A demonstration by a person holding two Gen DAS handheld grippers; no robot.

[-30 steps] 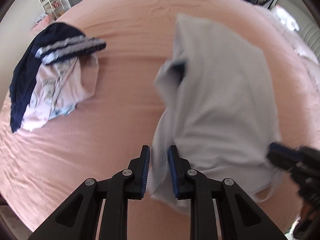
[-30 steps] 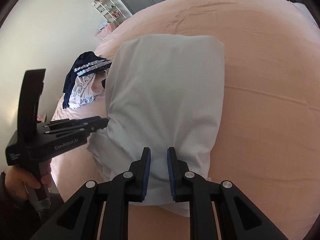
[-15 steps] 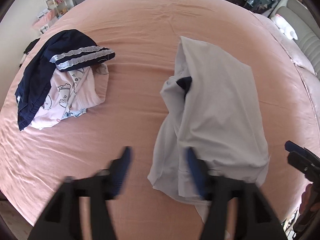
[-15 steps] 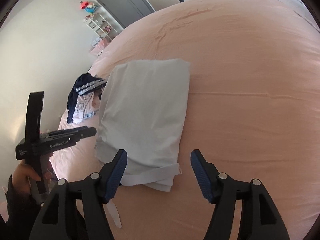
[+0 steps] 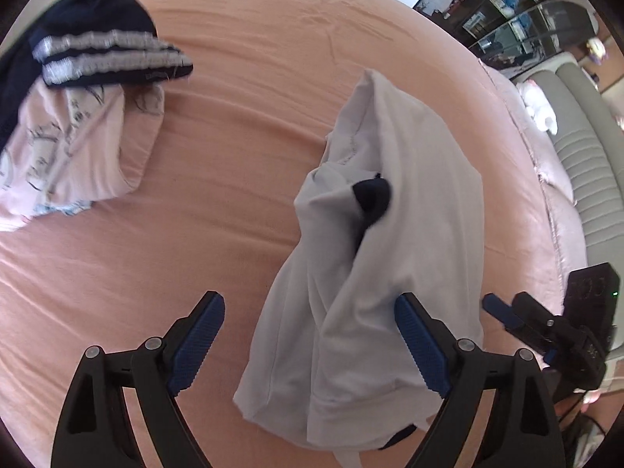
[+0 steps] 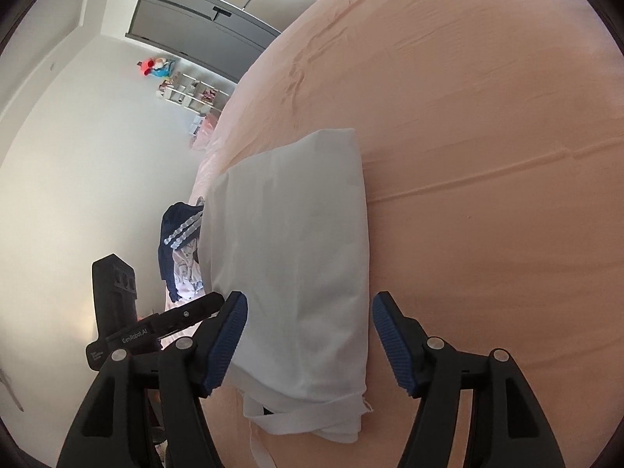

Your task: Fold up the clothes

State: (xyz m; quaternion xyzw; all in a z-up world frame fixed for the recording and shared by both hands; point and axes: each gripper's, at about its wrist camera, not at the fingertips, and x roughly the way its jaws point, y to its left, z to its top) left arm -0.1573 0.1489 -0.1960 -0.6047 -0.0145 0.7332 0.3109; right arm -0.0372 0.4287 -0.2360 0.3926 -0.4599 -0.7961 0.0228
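On the pink bedsheet [image 5: 241, 124] lies the white garment [image 5: 394, 257], folded into a long, narrow bundle. It rests near the bed's front edge, its length running away from both cameras. A dark patch [image 5: 372, 197] shows in a fold along its left side. A white strap [image 6: 308, 419] trails from the near end.

Left gripper [image 5: 312, 343]: jaws spread wide, holding nothing. The blue pads [image 5: 197, 341] stand either side of the garment's near end; contact with the cloth cannot be confirmed.

Right gripper [image 6: 308, 343]: jaws likewise spread wide, empty. Its pads [image 6: 392, 341] flank the near end of the bundle, which lies flat on the sheet between them.

In each wrist view the opposite gripper appears at the frame edge, beside the garment.

To the left, well apart from the white garment, sits a loose pile: a navy garment [image 5: 97, 23] with grey-white stripes on top of a pale pink printed garment [image 5: 74, 144].

Background: grey wardrobe doors [image 6: 202, 35] and a small white shelf unit [image 6: 191, 91] against the wall; a padded headboard [image 5: 589, 171] at the right of the bed.
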